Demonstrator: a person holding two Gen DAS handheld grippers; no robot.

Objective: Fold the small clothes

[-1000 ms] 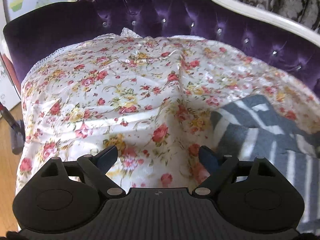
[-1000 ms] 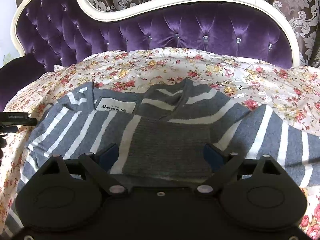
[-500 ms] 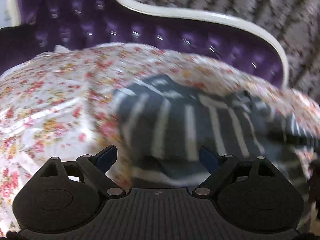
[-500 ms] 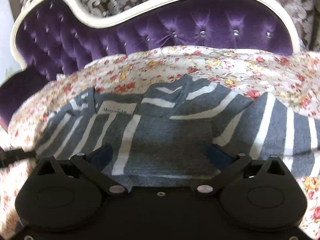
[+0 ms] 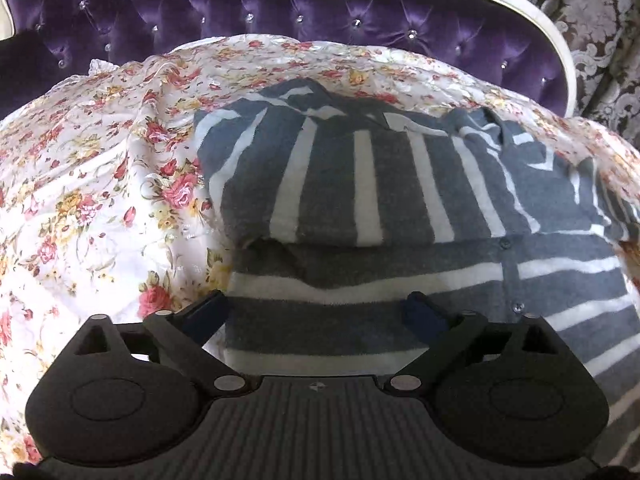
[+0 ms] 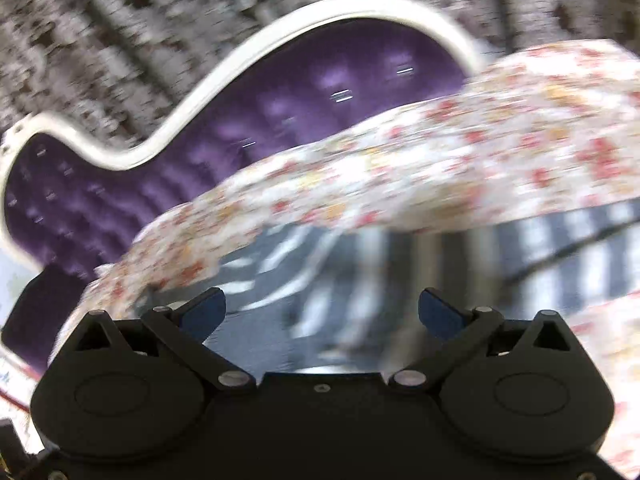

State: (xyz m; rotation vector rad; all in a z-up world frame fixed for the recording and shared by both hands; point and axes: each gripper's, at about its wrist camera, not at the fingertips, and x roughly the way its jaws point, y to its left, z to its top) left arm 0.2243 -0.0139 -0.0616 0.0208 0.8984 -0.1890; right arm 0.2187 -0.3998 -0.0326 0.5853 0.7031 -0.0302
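A grey cardigan with white stripes [image 5: 384, 184] lies on the flowered sheet [image 5: 88, 184], one sleeve folded across its body. My left gripper [image 5: 316, 312] hangs over the cardigan's near left edge; its jaws are opening, wide apart, and the knit lies below them without being pinched. In the right wrist view the picture is blurred and tilted. There the same cardigan [image 6: 360, 280] shows as smeared stripes under my right gripper [image 6: 322, 312], which is open with nothing between its blue pads.
The sheet covers a purple tufted sofa [image 5: 280, 20] with a curved white frame [image 5: 520, 12]. A patterned curtain [image 6: 120, 40] hangs behind it. Bare flowered sheet lies to the left of the cardigan.
The left view swung right from bare sheet onto the cardigan's left edge. The right view rolled and swung sideways, now blurred. Both pairs of jaws stand slightly wider.
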